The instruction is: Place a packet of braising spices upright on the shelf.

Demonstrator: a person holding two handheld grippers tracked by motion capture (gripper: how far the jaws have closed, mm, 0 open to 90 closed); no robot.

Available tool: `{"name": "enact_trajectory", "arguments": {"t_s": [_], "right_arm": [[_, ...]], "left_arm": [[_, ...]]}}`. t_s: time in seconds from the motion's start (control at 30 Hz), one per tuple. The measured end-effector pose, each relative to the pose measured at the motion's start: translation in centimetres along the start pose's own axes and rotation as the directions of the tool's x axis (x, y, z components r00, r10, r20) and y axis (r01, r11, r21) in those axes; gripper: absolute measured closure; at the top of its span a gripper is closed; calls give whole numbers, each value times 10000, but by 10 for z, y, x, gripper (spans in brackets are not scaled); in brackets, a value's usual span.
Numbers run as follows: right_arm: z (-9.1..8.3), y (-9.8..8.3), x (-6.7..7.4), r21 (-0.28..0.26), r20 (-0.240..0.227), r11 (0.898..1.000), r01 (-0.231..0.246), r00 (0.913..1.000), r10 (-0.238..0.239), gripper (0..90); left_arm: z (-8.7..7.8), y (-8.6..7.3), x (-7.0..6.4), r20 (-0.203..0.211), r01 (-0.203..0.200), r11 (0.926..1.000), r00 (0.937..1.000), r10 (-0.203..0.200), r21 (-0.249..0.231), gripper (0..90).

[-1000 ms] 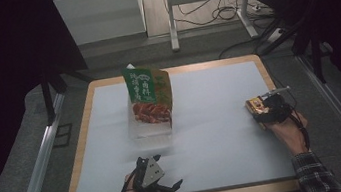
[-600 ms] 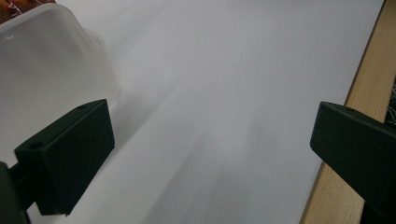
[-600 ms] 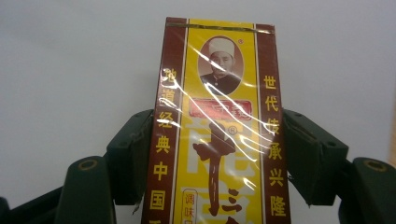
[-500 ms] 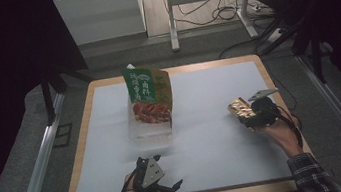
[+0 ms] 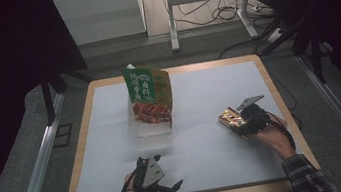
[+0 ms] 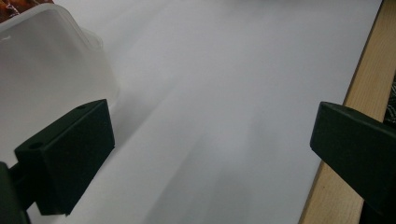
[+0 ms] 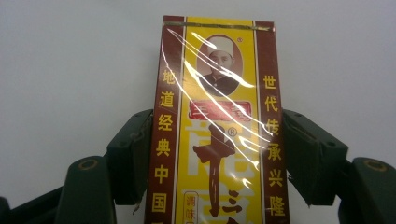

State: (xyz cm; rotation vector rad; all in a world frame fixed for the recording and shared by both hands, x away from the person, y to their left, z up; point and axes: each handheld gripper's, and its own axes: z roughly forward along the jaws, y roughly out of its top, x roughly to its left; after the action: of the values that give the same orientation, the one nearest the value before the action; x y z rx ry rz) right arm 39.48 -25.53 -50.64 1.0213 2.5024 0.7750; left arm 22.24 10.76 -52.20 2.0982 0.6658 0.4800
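Black two-jaw tongs (image 5: pixel 174 188) with grey three-cornered plates, trailing black cables, plaid sleeve (image 5: pixel 307 178) on right arm

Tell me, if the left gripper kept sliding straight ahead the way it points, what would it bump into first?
Probably nothing soon: between the open jaws of the left gripper lies bare white mat. The clear plastic tub sits just off to one side; depth is uncertain.

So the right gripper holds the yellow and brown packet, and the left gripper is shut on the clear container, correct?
Not quite. The left gripper is open, its jaws wide apart over the white mat, as the left gripper view shows. The right gripper does hold the yellow and brown packet.
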Motion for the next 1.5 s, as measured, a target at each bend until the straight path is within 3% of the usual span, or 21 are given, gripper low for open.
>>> {"name": "enact_trajectory", "arguments": {"t_s": [0.27, 0.73, 0.9, 1.1, 1.33, 1.5], "right_arm": [[-4, 3, -4, -113, -261, 9996, -239, 9994, 236, 268], [-10, 32, -10, 923, -534, 9957, 6, 9986, 44, 241], [-5, 44, -9, 1643, -486, 9854, 456, 9981, -381, 247], [5, 52, -8, 2311, -570, 9712, 580, 9973, -460, 247], [14, 56, -8, 2634, -615, 9631, 546, 9973, -398, 247], [24, 62, -5, 2993, -581, 9514, 726, 9966, -577, 265]], "left_arm": [[1, 0, 0, 0, 5, 10000, 10000, -5, 14, 0], [0, 0, 2, -38, 56, 10000, 10000, -56, -22, 0], [0, 0, 2, -54, 26, 10000, 10000, -26, 0, 0], [1, 0, 1, -31, -18, 10000, 10000, 18, 15, 0], [2, 0, 0, -12, -78, 9999, 10000, 78, 67, 0], [2, 0, 0, -20, -75, 10000, 10000, 75, 64, 0]]}}
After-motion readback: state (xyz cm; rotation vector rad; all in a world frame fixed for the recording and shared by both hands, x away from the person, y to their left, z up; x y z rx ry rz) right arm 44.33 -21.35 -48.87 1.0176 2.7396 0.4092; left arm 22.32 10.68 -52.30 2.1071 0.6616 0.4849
